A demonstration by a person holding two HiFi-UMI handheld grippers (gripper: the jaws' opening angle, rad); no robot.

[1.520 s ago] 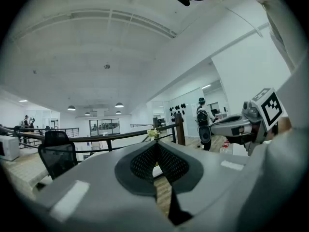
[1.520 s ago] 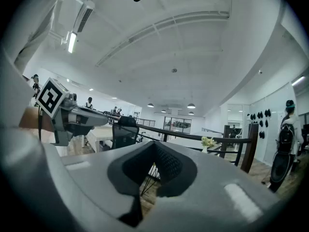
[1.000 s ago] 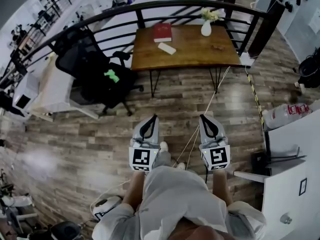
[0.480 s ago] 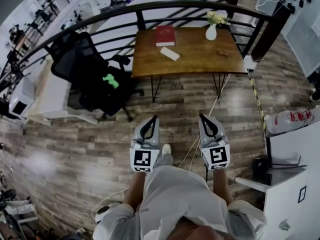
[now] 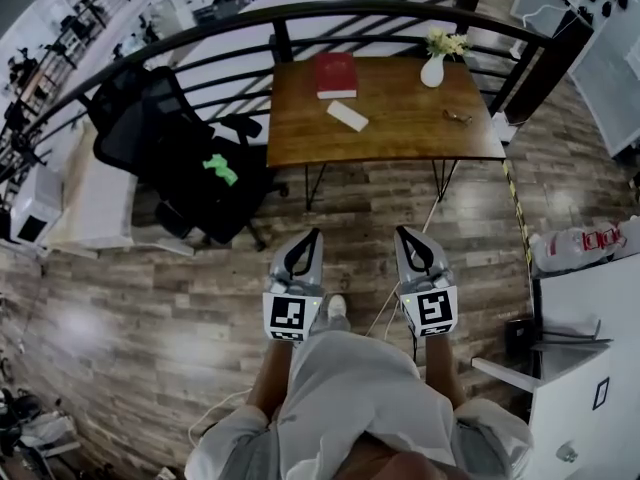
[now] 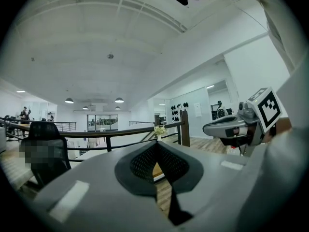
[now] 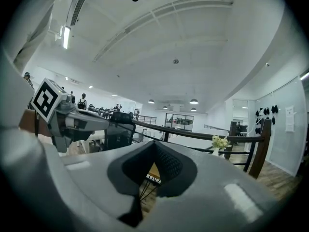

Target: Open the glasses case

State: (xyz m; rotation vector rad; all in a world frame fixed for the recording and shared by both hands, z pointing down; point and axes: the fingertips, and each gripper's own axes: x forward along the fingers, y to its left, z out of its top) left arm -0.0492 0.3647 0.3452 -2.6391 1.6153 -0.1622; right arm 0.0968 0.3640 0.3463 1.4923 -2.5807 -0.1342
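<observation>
While neither grips, left gripper (image 5: pixel 314 232) and right gripper (image 5: pixel 400 231) jaws meet.

Your tabletop (image 5: pixel 400 138) carries one red book (image 5: pixel 335 74), one white glasses case (image 5: pixel 347 115), one vase (image 5: pixel 433 68) of flowers and one pair of glasses (image 5: pixel 457 117). One black chair (image 5: pixel 170 138) stands off its left edge. You hold two grippers: left gripper (image 5: pixel 311 234) and right gripper (image 5: pixel 401 232).

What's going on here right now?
A person holds the left hand-held gripper and the right hand-held gripper out in front, level, both shut and empty. The wooden table is ahead, and neither gripper is near it. On it lie the white glasses case, which looks closed, a red book, a pair of glasses and a vase of flowers. Nothing is being handled yet.
</observation>
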